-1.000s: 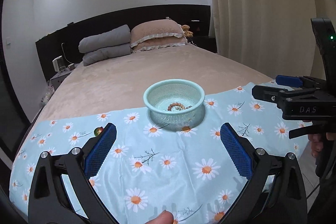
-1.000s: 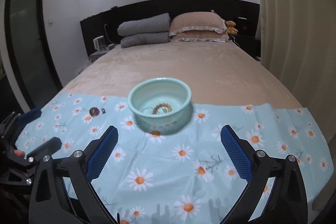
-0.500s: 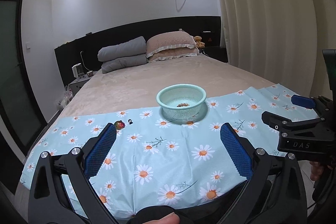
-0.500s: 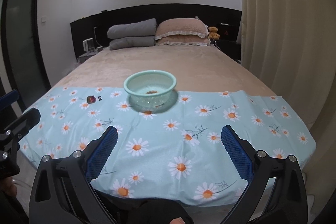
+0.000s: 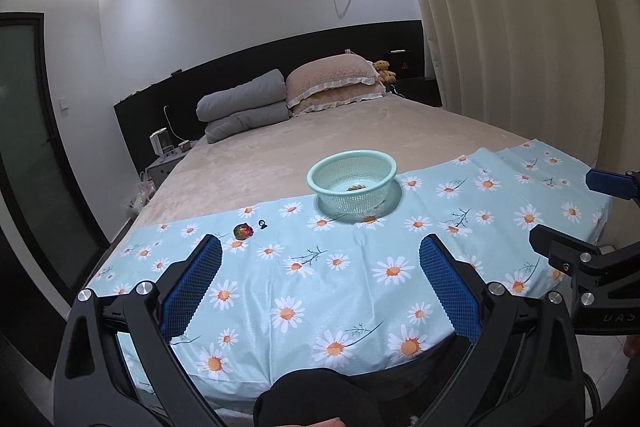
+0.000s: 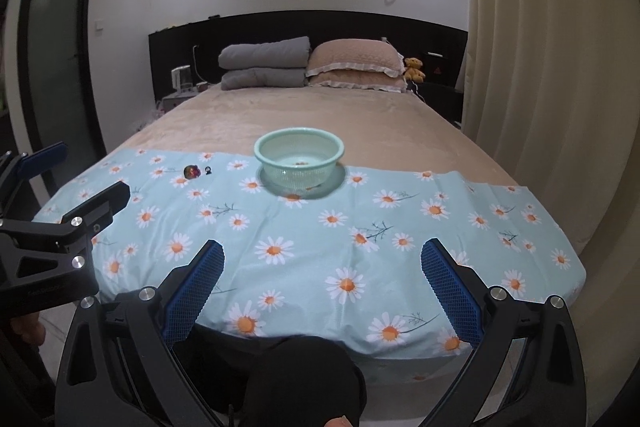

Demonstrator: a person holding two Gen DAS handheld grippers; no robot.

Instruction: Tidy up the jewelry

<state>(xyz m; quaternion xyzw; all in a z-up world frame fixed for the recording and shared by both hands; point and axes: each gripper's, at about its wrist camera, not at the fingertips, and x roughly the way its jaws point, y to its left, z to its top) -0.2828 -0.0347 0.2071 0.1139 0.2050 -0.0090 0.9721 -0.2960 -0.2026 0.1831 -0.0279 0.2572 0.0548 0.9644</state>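
Standing back from the bed with both sets of jaws spread wide and empty, I judged one step done: a bead bracelet (image 5: 357, 187) lay in the mesh basket (image 5: 352, 187). Next, my left gripper (image 5: 320, 267) needed to reach the iridescent ornament (image 5: 243, 231) and small ring (image 5: 262, 224) lying left of it on the daisy cloth (image 5: 360, 267), while my right gripper (image 6: 322, 267) waited.

Black hand-held gripper (image 5: 320, 259), blue textured pads (image 5: 190, 287), silver screws

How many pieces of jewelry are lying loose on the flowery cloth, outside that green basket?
2. A shiny multicolored piece and a small dark ring-like piece lie close together, left of the green basket. A beaded piece sits inside the basket; more may be hidden there.
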